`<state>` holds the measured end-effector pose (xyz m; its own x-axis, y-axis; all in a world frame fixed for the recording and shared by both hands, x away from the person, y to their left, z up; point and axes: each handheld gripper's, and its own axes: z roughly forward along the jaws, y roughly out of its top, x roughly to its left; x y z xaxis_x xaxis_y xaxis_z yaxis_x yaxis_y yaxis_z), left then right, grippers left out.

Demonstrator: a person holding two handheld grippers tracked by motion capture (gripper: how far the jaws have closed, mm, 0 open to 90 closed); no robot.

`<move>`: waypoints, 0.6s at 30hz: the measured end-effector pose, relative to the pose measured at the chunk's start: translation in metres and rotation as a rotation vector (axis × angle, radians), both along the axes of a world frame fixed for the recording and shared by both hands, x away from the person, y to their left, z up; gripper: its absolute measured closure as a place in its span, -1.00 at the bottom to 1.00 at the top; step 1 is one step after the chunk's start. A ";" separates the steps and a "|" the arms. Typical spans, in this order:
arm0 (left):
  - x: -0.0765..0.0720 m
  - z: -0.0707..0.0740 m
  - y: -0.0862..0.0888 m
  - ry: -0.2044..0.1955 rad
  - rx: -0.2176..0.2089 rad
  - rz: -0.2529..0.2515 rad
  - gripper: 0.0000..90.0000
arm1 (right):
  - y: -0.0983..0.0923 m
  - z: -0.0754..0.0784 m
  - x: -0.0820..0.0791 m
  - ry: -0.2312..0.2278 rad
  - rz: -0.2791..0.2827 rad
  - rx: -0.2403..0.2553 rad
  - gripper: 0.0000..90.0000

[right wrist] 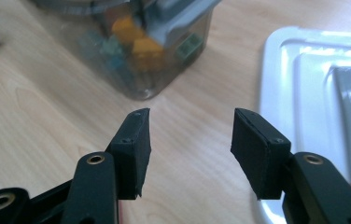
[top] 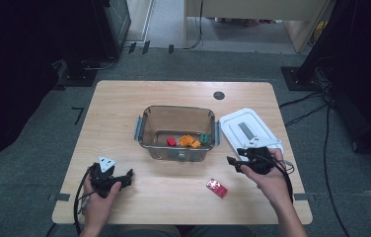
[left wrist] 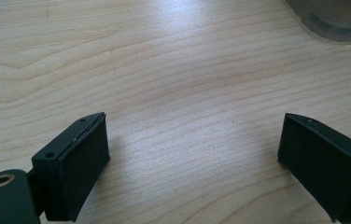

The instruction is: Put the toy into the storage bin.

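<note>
A clear plastic container (top: 176,131) stands mid-table and holds a red brick (top: 171,141), orange bricks (top: 189,141) and a green brick (top: 204,138). Its white lid (top: 247,129) lies flat to its right. A loose red brick (top: 216,187) rests on the wood near the front edge. My left gripper (top: 127,177) sits at the front left, open over bare wood (left wrist: 192,135). My right gripper (top: 233,158) hovers at the lid's near corner, open with nothing between its jaws (right wrist: 190,126). It faces the container (right wrist: 136,51), with the lid (right wrist: 318,93) at its right.
The wooden table (top: 124,113) has a small round grommet (top: 218,95) at the back. Cables trail on the grey floor at the right (top: 316,113). A corner of the container (left wrist: 337,21) shows at the top right of the left gripper view.
</note>
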<state>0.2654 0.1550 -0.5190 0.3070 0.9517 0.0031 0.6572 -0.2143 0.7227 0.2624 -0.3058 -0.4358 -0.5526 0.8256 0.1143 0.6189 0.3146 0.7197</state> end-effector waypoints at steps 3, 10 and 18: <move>0.000 0.000 0.000 -0.001 -0.001 0.001 -0.81 | 0.004 -0.010 -0.009 0.013 0.016 0.003 0.05; 0.000 0.000 0.000 0.000 0.000 0.000 -0.81 | 0.018 -0.027 -0.028 0.017 0.068 0.010 0.05; 0.000 0.000 0.000 0.000 0.000 0.000 -0.81 | 0.036 -0.048 -0.042 0.050 0.130 0.006 0.04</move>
<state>0.2654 0.1549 -0.5190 0.3070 0.9517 0.0026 0.6571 -0.2140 0.7228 0.2205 -0.2702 -0.4837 -0.6486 0.7465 0.1489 0.6080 0.3903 0.6913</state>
